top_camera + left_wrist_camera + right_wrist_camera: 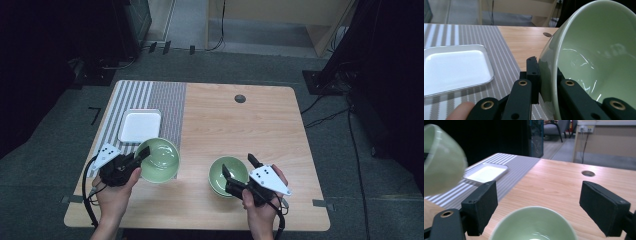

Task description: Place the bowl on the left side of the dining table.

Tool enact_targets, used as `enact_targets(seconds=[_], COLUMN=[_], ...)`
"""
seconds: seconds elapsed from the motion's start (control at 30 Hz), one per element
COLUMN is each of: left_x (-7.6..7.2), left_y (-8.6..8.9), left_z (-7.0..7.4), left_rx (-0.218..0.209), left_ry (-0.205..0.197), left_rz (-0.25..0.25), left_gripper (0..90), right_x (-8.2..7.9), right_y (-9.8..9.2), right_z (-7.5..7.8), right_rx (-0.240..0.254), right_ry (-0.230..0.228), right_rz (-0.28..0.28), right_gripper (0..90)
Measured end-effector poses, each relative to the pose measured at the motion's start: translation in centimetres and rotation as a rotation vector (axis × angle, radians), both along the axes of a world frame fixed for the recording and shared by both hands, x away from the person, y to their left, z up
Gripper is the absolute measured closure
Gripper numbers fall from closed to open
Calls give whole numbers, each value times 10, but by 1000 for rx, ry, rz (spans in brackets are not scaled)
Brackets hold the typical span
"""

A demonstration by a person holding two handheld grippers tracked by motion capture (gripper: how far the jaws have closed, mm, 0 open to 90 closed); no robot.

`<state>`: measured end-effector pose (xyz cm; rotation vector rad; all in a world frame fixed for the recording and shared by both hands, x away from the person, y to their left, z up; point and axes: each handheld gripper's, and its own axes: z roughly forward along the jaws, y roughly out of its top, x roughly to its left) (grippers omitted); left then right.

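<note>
With the left claw (pixel 141 154) pinching the lifted green bowl's (pixel 161 160) rim, keep it level toward the white tray (pixel 140 126), while the right claw (pixel 239 169) gapes empty over the stacked bowls (pixel 226 176).

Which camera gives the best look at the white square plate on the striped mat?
The high view: the white square plate lies whole and unblocked on the striped mat. The left gripper view crops its near corner; the right gripper view shows it far off and foreshortened.
</note>
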<state>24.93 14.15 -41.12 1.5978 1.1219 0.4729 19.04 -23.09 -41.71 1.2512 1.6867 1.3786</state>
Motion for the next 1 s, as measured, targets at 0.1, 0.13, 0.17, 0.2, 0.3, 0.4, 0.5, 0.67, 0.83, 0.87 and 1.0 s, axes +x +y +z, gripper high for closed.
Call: enact_targets(seconds=[0.1,0.13,0.17,0.2,0.3,0.4,0.5,0.67,0.83,0.87,1.0], left_x=[1,1,2,2,3,4,5,7,8,9,10], left_y=[5,6,8,9,13,16,19,23,27,28,32], left_z=[1,1,1,1,1,1,0,-3,-4,-4,-5], left_rx=[-1,-3,-1,-2,-5,-4,-4,3,-2,-5,-6], left_ry=[-4,-4,-4,-5,-5,-6,-6,-3,2,2,1], left_rz=[14,19,23,28,37,47,59,72,83,85,93], left_gripper=[847,847,847,847,847,848,847,848,847,848,848], right_x=[5,5,6,7,8,10,11,14,15,16,17], right_y=[-15,-15,-19,-23,-33,-43,-51,-67,-77,-80,-91], right_z=[-3,-3,-4,-5,-7,-9,-12,-21,-29,-31,-40], right_rx=[7,7,5,5,2,-1,-15,-41,-80,-82,-81], right_ry=[14,14,14,17,22,27,30,40,47,54,78], right_rz=[-32,-32,-38,-46,-66,-86,-102,-128,-146,-151,-173], right_gripper=[150,150,149,150,150,151,151,151,151,150,150])
